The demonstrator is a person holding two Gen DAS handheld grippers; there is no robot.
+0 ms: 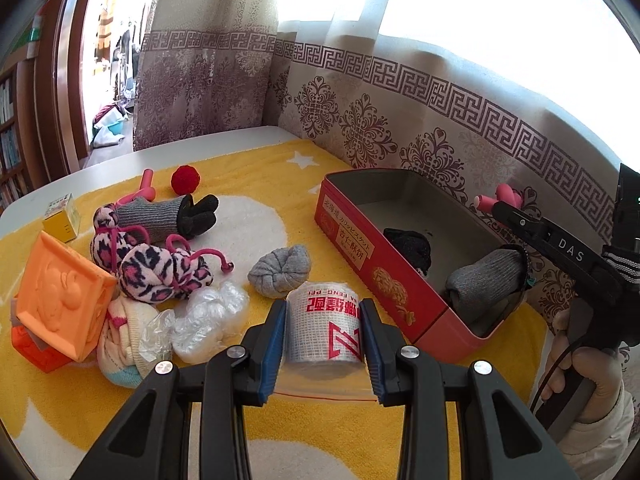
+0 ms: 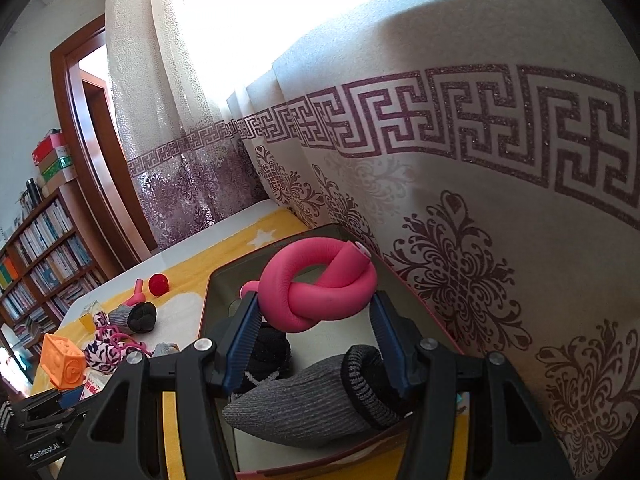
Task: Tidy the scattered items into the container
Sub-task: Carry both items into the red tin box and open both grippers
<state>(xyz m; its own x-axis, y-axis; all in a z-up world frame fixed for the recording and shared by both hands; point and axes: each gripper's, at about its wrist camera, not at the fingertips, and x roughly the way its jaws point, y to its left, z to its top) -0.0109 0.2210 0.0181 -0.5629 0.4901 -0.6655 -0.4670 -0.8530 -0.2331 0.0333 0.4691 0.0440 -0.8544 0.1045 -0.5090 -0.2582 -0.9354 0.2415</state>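
Note:
My left gripper [image 1: 323, 334] is shut on a white bandage roll [image 1: 325, 326] with red print, held above the yellow towel in front of the red tin [image 1: 360, 248]. My right gripper [image 2: 316, 316] is shut on a knotted pink foam tube [image 2: 316, 284], held over the tin's open inside [image 2: 224, 284]. In the left wrist view that tube [image 1: 502, 196] shows beyond the tin's far side. A grey sock [image 1: 486, 280] and a black sock [image 1: 408, 246] lie inside the tin. Scattered on the towel are a grey sock ball [image 1: 280, 270], leopard-print socks [image 1: 160, 272] and a red ball [image 1: 185, 179].
An orange embossed cube [image 1: 60, 292], a yellow box [image 1: 62, 216], clear plastic wrap [image 1: 208, 316], a cream knit item [image 1: 124, 340], a grey-black glove [image 1: 176, 216] and a pink stick [image 1: 146, 184] crowd the towel's left. A patterned curtain [image 1: 400, 120] hangs right behind the tin. A gloved hand [image 1: 580, 364] holds the right gripper.

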